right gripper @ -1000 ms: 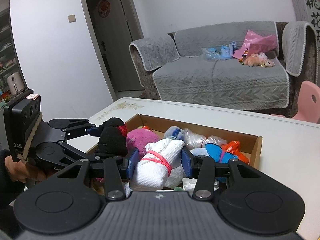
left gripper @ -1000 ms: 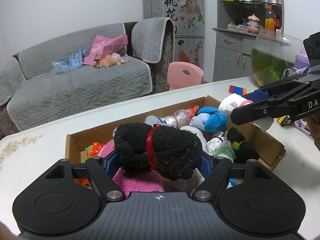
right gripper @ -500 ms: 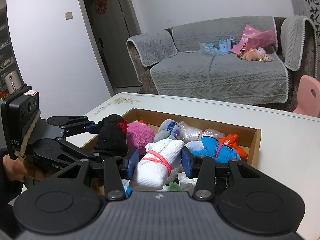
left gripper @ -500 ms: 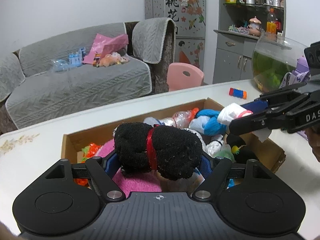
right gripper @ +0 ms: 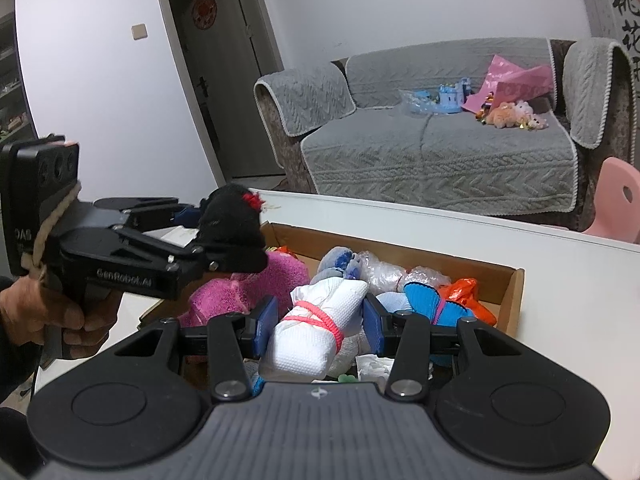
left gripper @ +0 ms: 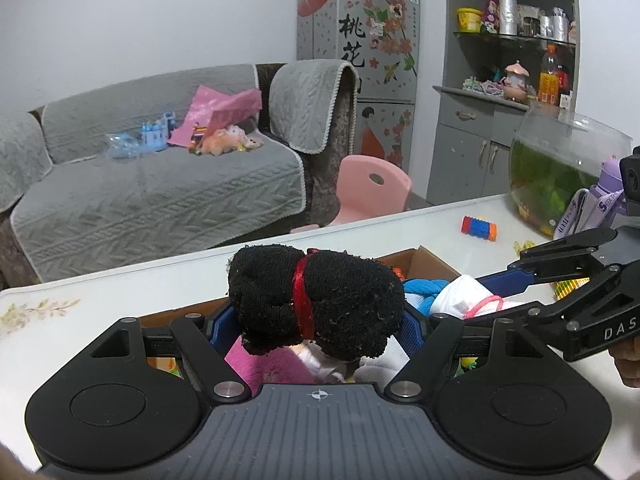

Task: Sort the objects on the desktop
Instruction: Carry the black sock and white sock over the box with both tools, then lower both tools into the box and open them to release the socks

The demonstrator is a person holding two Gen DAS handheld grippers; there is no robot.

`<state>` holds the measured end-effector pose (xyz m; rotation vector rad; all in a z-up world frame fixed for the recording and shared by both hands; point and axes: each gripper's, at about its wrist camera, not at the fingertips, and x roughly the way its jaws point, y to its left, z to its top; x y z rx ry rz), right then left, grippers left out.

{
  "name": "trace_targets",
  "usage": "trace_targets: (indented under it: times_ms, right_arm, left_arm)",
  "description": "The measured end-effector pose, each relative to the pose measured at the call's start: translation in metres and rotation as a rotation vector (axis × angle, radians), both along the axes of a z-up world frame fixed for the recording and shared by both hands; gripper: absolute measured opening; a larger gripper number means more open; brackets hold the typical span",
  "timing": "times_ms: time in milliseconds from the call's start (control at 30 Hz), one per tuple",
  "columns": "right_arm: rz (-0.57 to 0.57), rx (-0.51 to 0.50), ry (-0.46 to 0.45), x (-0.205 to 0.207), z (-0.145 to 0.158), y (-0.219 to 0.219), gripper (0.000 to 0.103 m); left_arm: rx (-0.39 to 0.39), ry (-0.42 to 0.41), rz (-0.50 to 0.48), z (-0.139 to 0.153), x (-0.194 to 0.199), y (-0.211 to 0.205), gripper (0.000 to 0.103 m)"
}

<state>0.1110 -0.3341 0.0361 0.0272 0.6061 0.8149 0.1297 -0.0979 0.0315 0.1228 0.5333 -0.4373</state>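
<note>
My left gripper [left gripper: 316, 316] is shut on a black sock roll [left gripper: 316, 300] tied with a red band, held above the cardboard box [left gripper: 434, 264]. From the right wrist view that roll [right gripper: 232, 232] hangs over the box's left end. My right gripper [right gripper: 318, 320] is shut on a white sock roll [right gripper: 316, 332] tied with a pink band, just above the box contents. In the left wrist view the white roll [left gripper: 464, 296] shows between the right gripper's fingers [left gripper: 516, 280]. The box [right gripper: 512, 300] holds a pink fluffy bundle [right gripper: 248, 288], a blue sock roll [right gripper: 428, 300] and several others.
The box sits on a white table [left gripper: 120, 292]. A coloured block toy [left gripper: 478, 229], a glass fishbowl [left gripper: 560, 168] and a purple bottle [left gripper: 610, 192] stand at the table's right. A grey sofa [right gripper: 436, 152] and pink chair [left gripper: 372, 188] are behind. A hand [right gripper: 44, 316] holds the left gripper.
My left gripper has risen with the black roll, which now stands higher over the box. The right gripper keeps its grip on the white roll and has hardly moved.
</note>
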Motion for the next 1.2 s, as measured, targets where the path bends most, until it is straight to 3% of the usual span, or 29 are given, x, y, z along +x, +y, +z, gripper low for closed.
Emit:
trace_targets:
  times_ms: [500,933,1067,1200]
  right_arm:
    - [-0.032,-0.095,-0.004,0.006,-0.016,0.000,0.042]
    - [-0.044,-0.193,-0.002,0.000,-0.038,0.003,0.042]
    - [-0.040,-0.217,-0.014,-0.003,-0.038,0.007,0.042]
    - [-0.042,-0.225,-0.011,-0.004,-0.037,0.007,0.043]
  left_arm:
    - [0.027,0.058,-0.045,-0.032,0.015,-0.034,0.080]
    - [0.049,0.094,-0.036,-0.053,0.014,-0.034,0.078]
    - [0.072,0.099,-0.032,-0.052,0.014,-0.037,0.080]
    - [0.108,0.117,-0.044,-0.053,0.012,-0.043,0.088]
